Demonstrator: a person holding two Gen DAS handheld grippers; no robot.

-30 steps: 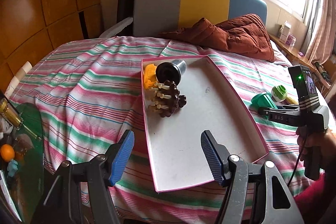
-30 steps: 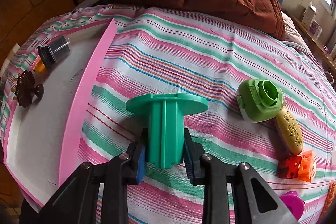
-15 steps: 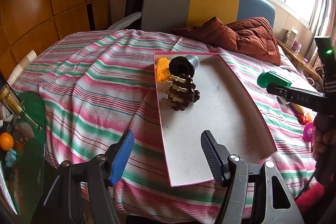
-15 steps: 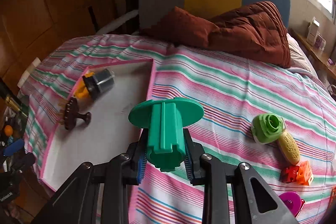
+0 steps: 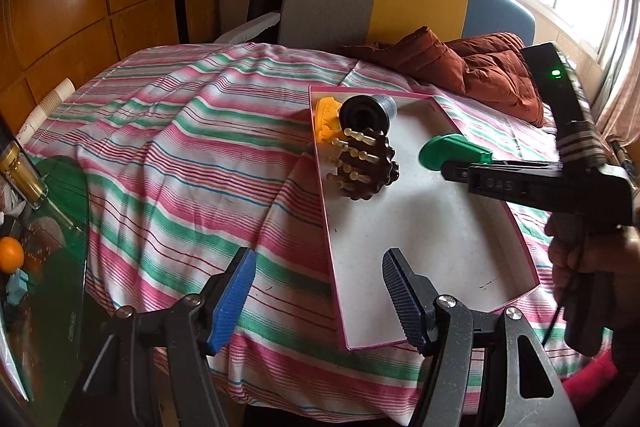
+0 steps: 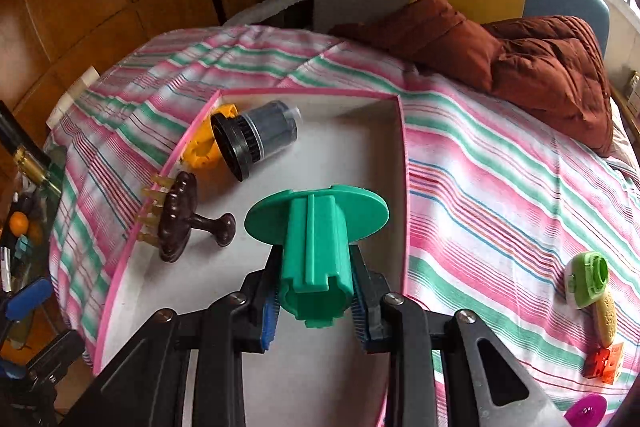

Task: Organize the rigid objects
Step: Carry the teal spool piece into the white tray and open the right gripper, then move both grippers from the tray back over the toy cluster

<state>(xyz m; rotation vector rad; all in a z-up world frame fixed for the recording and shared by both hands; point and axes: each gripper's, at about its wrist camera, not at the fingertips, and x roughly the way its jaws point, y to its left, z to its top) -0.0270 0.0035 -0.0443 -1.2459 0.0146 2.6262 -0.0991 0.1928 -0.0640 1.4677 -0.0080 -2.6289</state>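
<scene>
A pink-rimmed tray (image 6: 405,163) with a white floor lies on the striped bed. In it are a yellow piece (image 6: 202,149), a black and clear cylinder (image 6: 256,137) and a brown knobbed massager (image 6: 180,223). My right gripper (image 6: 314,301) is shut on a green flanged spool (image 6: 316,243) and holds it above the tray floor; the spool (image 5: 452,151) also shows in the left wrist view. My left gripper (image 5: 318,301) is open and empty, near the tray's (image 5: 320,187) front left corner.
Loose on the bedspread to the right are a light green piece (image 6: 588,279), a yellow oblong piece (image 6: 606,317), an orange block (image 6: 604,363) and a magenta piece (image 6: 588,409). A brown jacket (image 6: 520,55) lies at the back. A glass side table (image 5: 44,227) with clutter stands left.
My right gripper has carried the green spool left from the bedspread, over the tray's right rim, to above the tray floor. My left gripper stayed open and drifted left.
</scene>
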